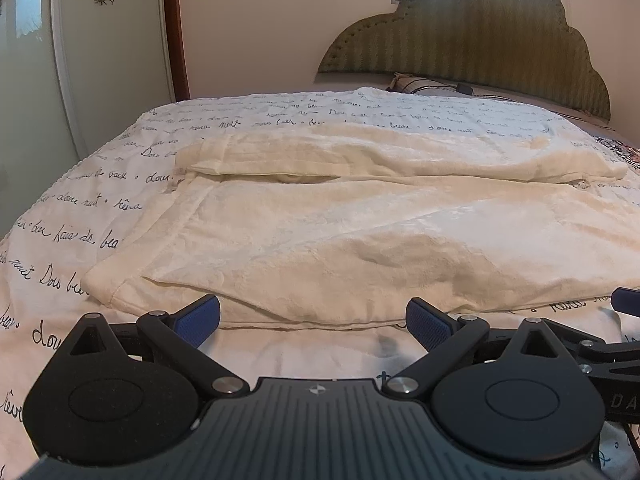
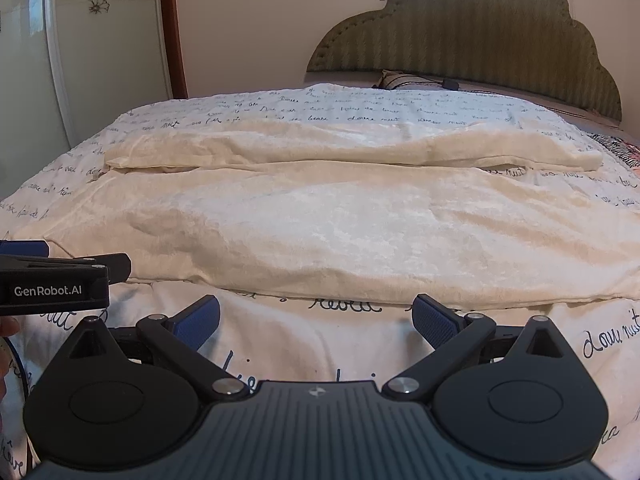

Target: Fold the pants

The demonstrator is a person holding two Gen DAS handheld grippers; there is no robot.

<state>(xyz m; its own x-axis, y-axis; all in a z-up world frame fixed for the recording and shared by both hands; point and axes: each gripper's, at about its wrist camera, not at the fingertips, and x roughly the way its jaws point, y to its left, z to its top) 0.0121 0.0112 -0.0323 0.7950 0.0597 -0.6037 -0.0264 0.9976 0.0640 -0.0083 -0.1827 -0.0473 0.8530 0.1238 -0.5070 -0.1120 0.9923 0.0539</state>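
Cream fleece pants [image 1: 328, 224] lie flat across the bed, also shown in the right wrist view [image 2: 320, 216]. One leg lies nearer, the other behind it, with the waistband end toward the left. My left gripper [image 1: 312, 322] is open and empty, just in front of the pants' near edge. My right gripper [image 2: 316, 318] is open and empty, a little short of the near edge. The left gripper's side also shows at the left of the right wrist view [image 2: 60, 280].
The bed has a white quilt with dark script writing [image 1: 80, 208]. A green scalloped headboard [image 1: 480, 40] and a pillow [image 1: 420, 82] are at the far end. A wall and door frame [image 1: 176, 28] stand to the left.
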